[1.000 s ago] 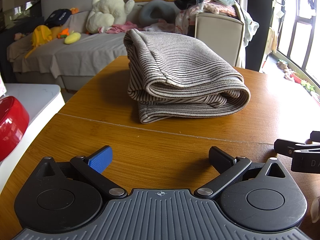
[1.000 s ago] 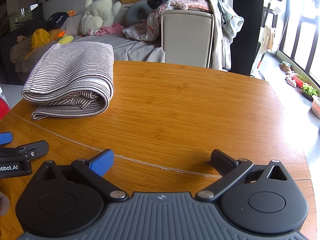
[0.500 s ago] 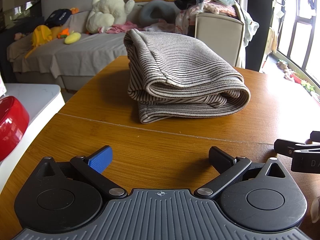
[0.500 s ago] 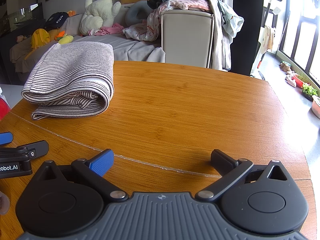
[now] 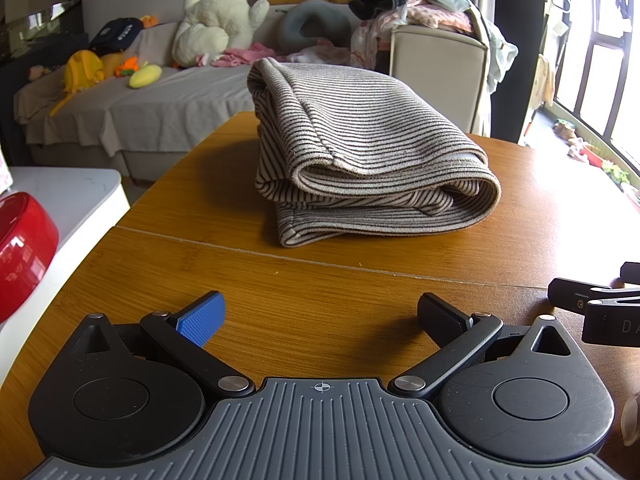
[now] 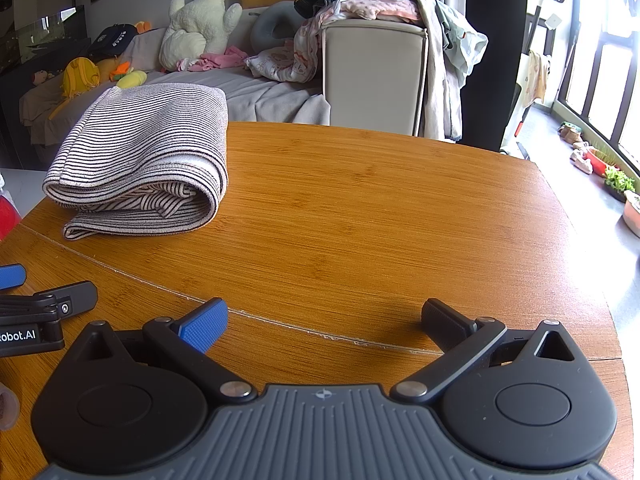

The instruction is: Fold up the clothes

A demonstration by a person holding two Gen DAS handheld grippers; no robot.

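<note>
A grey-and-black striped garment lies folded in a thick bundle on the wooden table. It also shows at the left in the right wrist view. My left gripper is open and empty, low over the table, well short of the garment. My right gripper is open and empty, to the right of the left one, with bare table ahead. Each gripper's side shows in the other's view: the right one, the left one.
A red bowl sits on a white surface left of the table. Behind the table stand a sofa with plush toys and a beige chair piled with clothes. The table edge curves away at the right.
</note>
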